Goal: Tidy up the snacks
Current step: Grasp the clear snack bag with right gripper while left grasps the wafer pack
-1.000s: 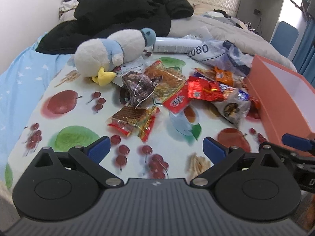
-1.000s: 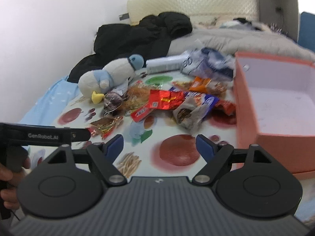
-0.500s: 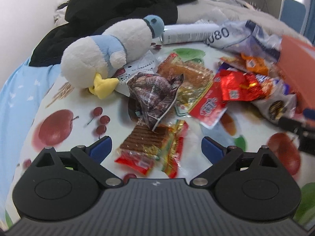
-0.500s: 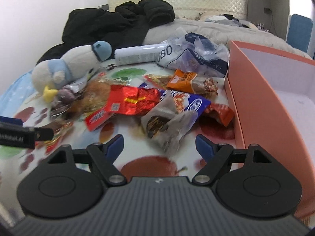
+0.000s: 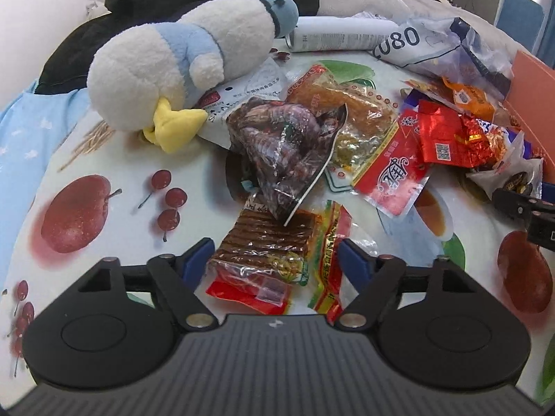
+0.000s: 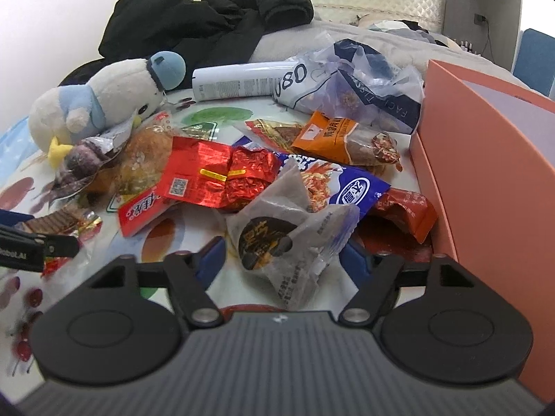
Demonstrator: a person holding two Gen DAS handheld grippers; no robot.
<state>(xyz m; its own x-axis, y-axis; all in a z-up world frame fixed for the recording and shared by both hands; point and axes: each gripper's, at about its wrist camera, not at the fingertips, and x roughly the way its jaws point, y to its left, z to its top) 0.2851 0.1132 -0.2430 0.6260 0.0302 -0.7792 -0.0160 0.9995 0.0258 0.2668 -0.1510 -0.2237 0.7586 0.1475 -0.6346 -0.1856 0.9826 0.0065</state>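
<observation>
Crinkled foil and clear plastic packets lie heaped on a tablecloth [image 5: 104,159] printed with apples and cherries. The left gripper [image 5: 274,260] is low over the near edge of the heap; its jaws have just been closing and now stand on either side of a clear packet of brown ridged strips [image 5: 267,242], the blue pads right at its edges, though whether they press on it cannot be told. A dark crumpled bag [image 5: 284,145] leans onto the far end of that packet, and a red and yellow wrapper [image 5: 329,263] lies along its right side, under the right pad. The right gripper [image 6: 282,260] has also just been closing its jaws, which flank a grey translucent pouch with a dark round label [image 6: 277,239]; the pads look close to it without clearly pinching it. That pouch rests on a blue and white packet [image 6: 350,190], with a red foil packet [image 6: 215,176] to its left and a rust-red bag [image 6: 406,211] to its right, against the wall of the orange box [image 6: 485,159]. Farther back lie an orange packet [image 6: 333,138], a crumpled plastic bag [image 6: 364,83] and a white tube [image 6: 242,79]. A plush duck [image 5: 180,62] lies at the heap's left, with dark clothing [image 6: 208,24] behind it.
</observation>
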